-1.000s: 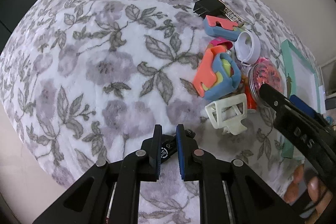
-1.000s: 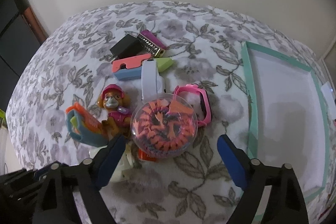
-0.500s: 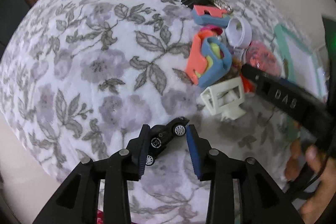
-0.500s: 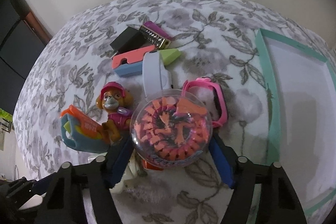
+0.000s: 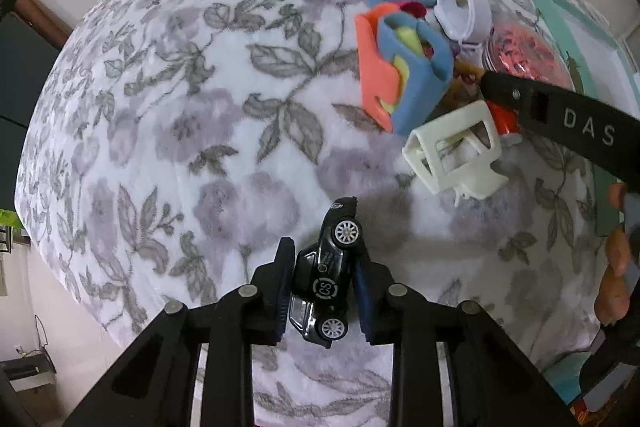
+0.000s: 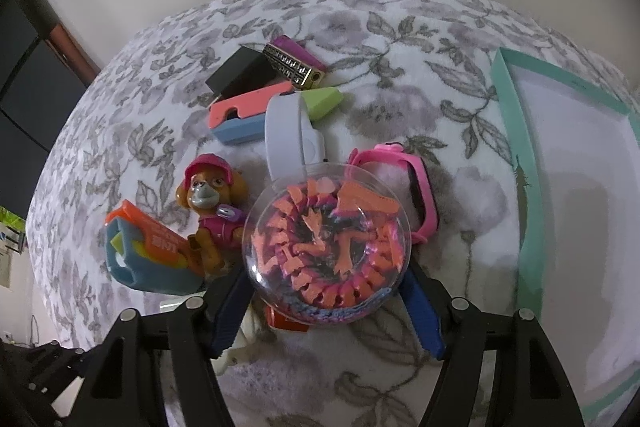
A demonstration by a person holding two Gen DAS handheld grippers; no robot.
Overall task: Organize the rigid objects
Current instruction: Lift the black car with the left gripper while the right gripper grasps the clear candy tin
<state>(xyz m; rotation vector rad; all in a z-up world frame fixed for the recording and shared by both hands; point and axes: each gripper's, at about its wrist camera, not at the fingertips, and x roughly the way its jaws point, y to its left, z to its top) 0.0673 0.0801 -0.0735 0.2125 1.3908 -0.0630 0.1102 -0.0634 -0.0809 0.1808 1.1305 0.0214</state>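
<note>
A: What's the left gripper (image 5: pixel 322 279) doing?

B: It's pinching a black toy car (image 5: pixel 326 277) btwn both pads, jaws nearly closed on the car's sides. Car's sitting nose toward 12 o'clock, wheels facing 3 o'clock, right over the floral blanket (image 5: pixel 180 131).

A: And the right gripper (image 6: pixel 326 311)?

B: Jaws are standing wide, w/ the clear round container (image 6: pixel 326 243) of orange-pink pieces sitting btwn them. Pads are looking right up against its sides at 8 and 4 o'clock, but can't tell if they're squeezing it.

A: Where's the rest of the pile?

B: In the right wrist view, a pup figure (image 6: pixel 212 203) in a pink cap is standing at 9 o'clock of the container, touching a blue-orange foam puzzle (image 6: pixel 148 255). White band (image 6: pixel 290 135) is lying at 12 o'clock, pink watch (image 6: pixel 404 193) at 2 o'clock. Farther toward 12: coral-blue block (image 6: pixel 248 113), green wedge (image 6: pixel 322 101), black box (image 6: pixel 236 71), harmonica (image 6: pixel 296 65).

A: Tray?

B: Teal-rimmed tray (image 6: pixel 516 163) is lying at 3 o'clock, apart from the pile. In the left view a white plastic frame (image 5: pixel 456 151) is lying just by the right gripper's finger.
</note>
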